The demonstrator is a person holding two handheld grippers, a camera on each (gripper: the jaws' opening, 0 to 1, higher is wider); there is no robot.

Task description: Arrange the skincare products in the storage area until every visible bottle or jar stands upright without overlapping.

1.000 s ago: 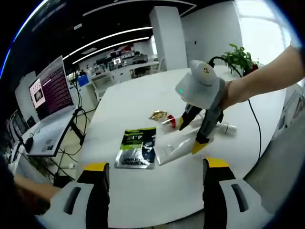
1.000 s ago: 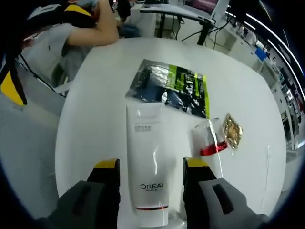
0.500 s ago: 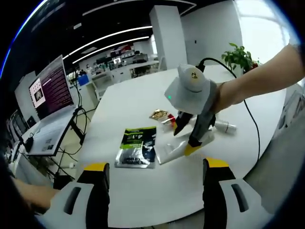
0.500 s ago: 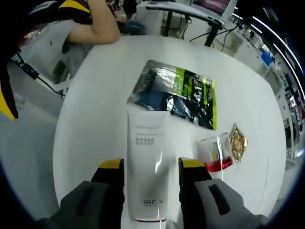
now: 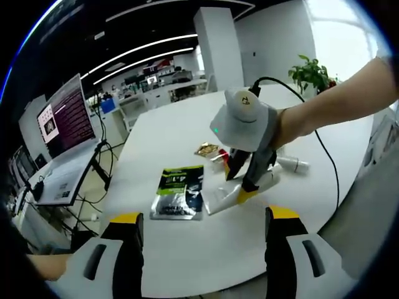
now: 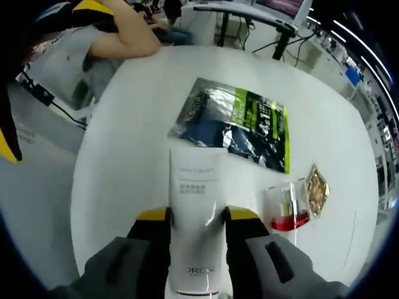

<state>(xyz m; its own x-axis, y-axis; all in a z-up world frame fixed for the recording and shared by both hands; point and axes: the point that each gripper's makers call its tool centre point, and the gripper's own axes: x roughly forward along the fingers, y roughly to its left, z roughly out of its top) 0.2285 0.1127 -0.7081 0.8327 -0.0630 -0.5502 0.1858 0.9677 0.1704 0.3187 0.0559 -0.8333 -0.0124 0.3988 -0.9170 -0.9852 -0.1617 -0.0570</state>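
A white L'Oreal tube [image 6: 194,180] lies flat on the round white table [image 6: 118,162], and my right gripper [image 6: 197,215] is shut on its lower part, one jaw against each side. In the left gripper view the right gripper [image 5: 242,185] points down at the same tube [image 5: 219,198]. A dark sachet with a green band [image 6: 240,121] [image 5: 179,192] lies flat beside the tube's flat end. A small clear bottle with a red band [image 6: 288,208] [image 5: 219,161] lies next to a gold sachet [image 6: 317,187] [image 5: 207,149]. My left gripper [image 5: 204,217] hangs open near the table edge, holding nothing.
Another small white bottle [image 5: 293,164] lies on its side behind the right gripper. A potted plant [image 5: 312,75] stands at the table's far side. A screen on a stand [image 5: 65,115] sits left of the table. A person's arm [image 6: 121,37] rests past the table's edge.
My right gripper has moved forward along the tube and its jaws have narrowed until they press on the tube's sides. The left gripper has stayed where it was.
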